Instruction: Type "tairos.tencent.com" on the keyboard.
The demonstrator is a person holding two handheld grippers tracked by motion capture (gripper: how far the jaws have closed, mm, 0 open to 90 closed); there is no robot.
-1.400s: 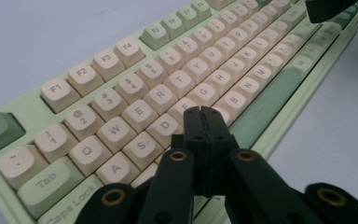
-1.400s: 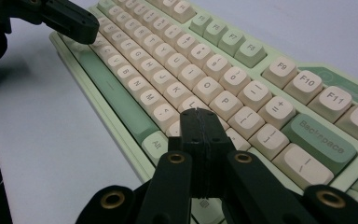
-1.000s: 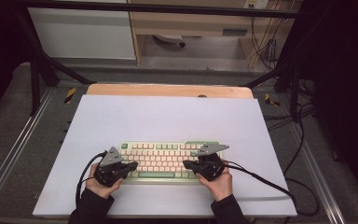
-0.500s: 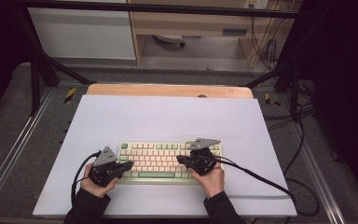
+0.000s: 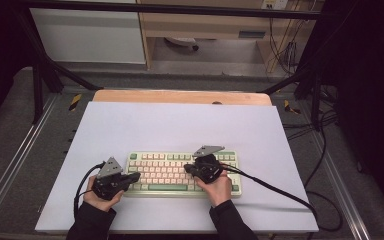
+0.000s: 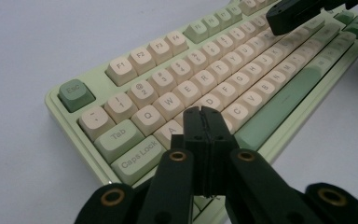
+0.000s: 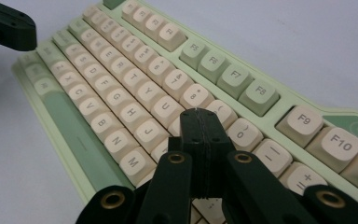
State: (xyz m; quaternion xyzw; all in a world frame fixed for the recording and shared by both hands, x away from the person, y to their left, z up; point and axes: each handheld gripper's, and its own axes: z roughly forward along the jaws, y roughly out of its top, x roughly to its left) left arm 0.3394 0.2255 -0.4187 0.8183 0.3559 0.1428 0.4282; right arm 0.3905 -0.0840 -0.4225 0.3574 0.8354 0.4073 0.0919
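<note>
Both pairs of fingers are clenched empty over the keyboard [image 5: 180,172]; the right gripper [image 5: 189,169] has been shifted leftward along the keys, the left gripper [image 5: 135,176] hardly moved.

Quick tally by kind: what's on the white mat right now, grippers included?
Keyboard: 1
Grippers: 2, the left gripper and the right gripper, both shut over the keys
White mat: 1
Total: 4

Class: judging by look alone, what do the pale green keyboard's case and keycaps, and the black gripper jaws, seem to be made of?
Pale green keyboard case: probably moulded plastic, smooth with a soft sheen. Cream and green keycaps: likely matte plastic with printed legends. Black jaws of the left gripper and right gripper: seemingly matte plastic, with brass-coloured rings at the pivots.
</note>
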